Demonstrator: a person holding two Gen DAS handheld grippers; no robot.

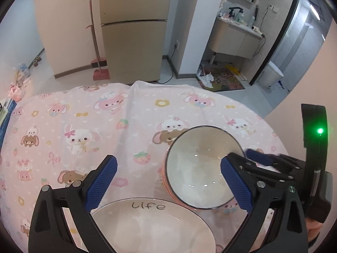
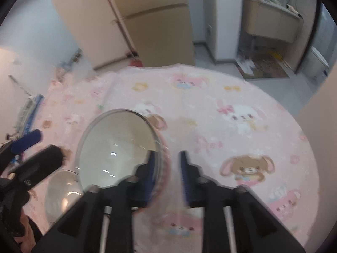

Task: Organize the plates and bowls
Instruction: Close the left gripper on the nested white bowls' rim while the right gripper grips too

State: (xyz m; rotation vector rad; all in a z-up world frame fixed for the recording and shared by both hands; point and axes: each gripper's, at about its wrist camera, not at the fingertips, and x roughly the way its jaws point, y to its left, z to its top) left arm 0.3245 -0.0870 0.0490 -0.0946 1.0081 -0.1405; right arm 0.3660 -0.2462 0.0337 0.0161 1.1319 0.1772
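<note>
A bowl (image 1: 200,168), pink outside and white inside, rests on the pink cartoon tablecloth (image 1: 84,126). A white plate (image 1: 147,227) marked "Life" lies just in front of it. My left gripper (image 1: 169,183) hangs open and wide above the plate's far edge, with nothing between its fingers. In the right wrist view the bowl (image 2: 115,147) is left of centre. My right gripper (image 2: 167,176) straddles the bowl's near right rim, one pad inside and one outside. A gap shows beside the outer pad, so the gripper is open. The plate (image 2: 59,194) and left gripper (image 2: 35,149) show at the lower left.
The round table's far edge (image 1: 160,84) drops to a tiled floor. Beyond it stand a beige fridge (image 1: 132,31), a red broom and dustpan (image 1: 99,67) and a bathroom vanity (image 1: 233,40). Small items crowd the table's left edge (image 1: 12,97). A wall (image 1: 294,97) rises at the right.
</note>
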